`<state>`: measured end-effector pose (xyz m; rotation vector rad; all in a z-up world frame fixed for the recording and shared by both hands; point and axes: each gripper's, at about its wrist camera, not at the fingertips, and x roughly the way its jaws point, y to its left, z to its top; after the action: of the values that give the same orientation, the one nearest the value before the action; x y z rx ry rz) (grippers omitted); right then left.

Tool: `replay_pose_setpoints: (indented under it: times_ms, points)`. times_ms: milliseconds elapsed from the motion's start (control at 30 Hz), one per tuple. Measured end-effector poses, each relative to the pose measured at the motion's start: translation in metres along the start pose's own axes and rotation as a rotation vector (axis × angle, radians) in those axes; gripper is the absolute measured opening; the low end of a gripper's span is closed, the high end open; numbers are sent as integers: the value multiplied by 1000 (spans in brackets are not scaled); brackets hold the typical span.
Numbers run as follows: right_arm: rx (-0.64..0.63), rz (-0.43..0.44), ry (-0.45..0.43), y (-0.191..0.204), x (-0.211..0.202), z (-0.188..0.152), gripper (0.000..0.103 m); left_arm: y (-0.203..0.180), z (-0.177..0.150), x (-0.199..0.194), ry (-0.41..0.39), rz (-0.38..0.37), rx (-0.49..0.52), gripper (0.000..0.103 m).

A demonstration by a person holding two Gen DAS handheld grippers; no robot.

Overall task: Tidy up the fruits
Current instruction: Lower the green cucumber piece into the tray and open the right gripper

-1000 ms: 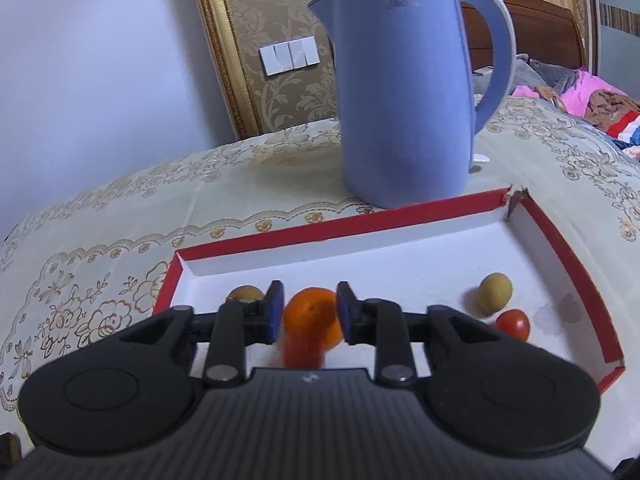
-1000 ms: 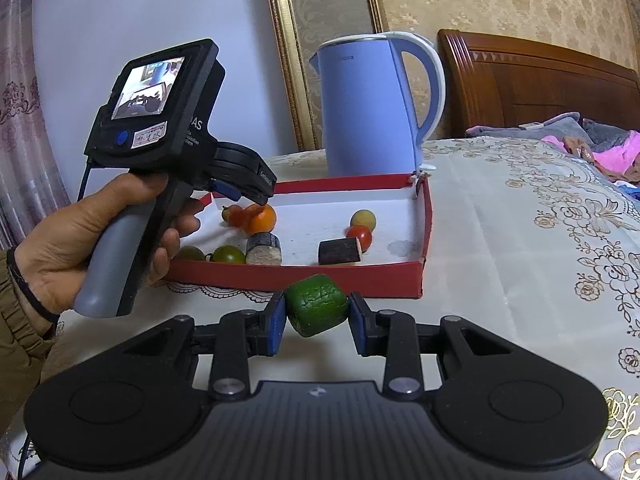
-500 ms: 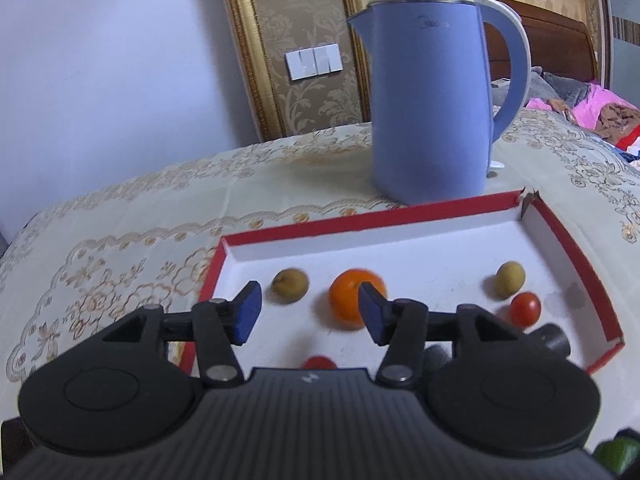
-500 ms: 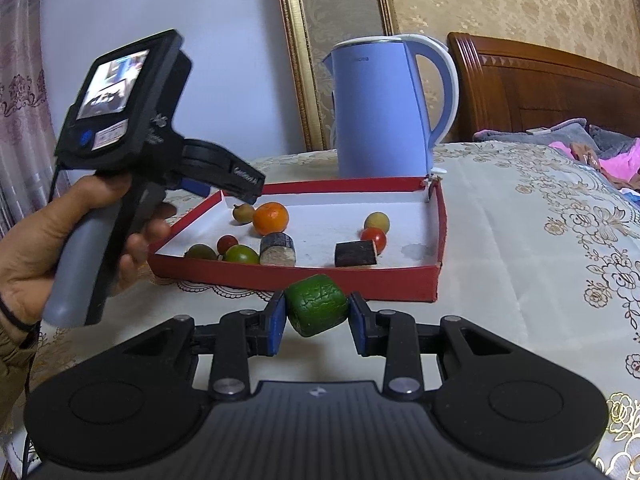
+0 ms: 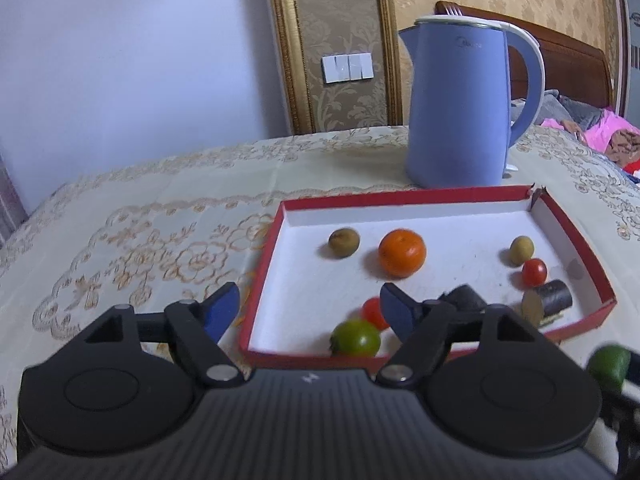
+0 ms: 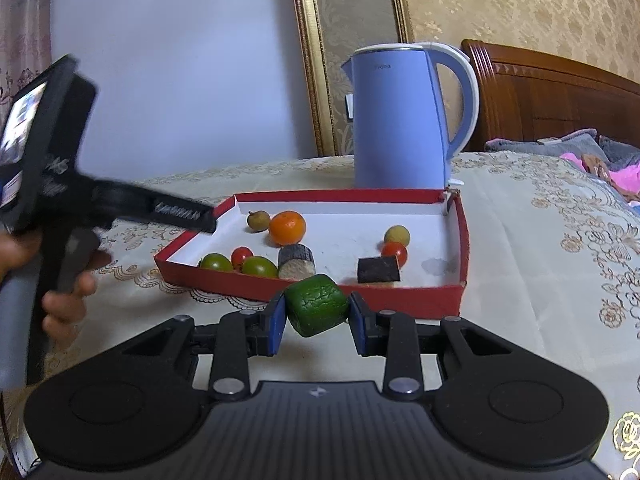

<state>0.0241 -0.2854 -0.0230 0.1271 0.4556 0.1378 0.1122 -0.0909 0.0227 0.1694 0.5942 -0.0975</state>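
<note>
A red-rimmed white tray (image 5: 400, 196) (image 6: 462, 236) lies on the table and holds an orange (image 5: 401, 253) (image 6: 287, 227), brown, red and green small fruits and two dark cut pieces. My left gripper (image 5: 310, 312) is open and empty, above the tray's near left corner; it shows from the side in the right wrist view (image 6: 176, 212). My right gripper (image 6: 316, 316) is shut on a green chunk (image 6: 316, 310), held in front of the tray's near wall. The green chunk also shows in the left wrist view (image 5: 608, 364).
A blue electric kettle (image 5: 460, 108) (image 6: 400, 120) stands just behind the tray. The table has a cream embroidered cloth (image 5: 160, 216). A wooden headboard (image 6: 560, 96) and bedding lie at the right. The person's left hand (image 6: 60, 300) holds the left gripper's handle.
My left gripper let go of the orange in the tray, opened wide and drew back to the left and up. My right gripper kept hold of the green chunk.
</note>
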Motion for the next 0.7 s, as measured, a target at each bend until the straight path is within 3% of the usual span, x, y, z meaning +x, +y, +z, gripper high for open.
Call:
replay_pose_setpoints:
  times_ms: [233, 700]
  points:
    - [-22, -8, -12, 4, 12, 16, 33, 14, -21, -10, 3, 19, -31, 81]
    - [-46, -34, -12, 5, 42, 44, 33, 27, -43, -10, 35, 16, -55, 82]
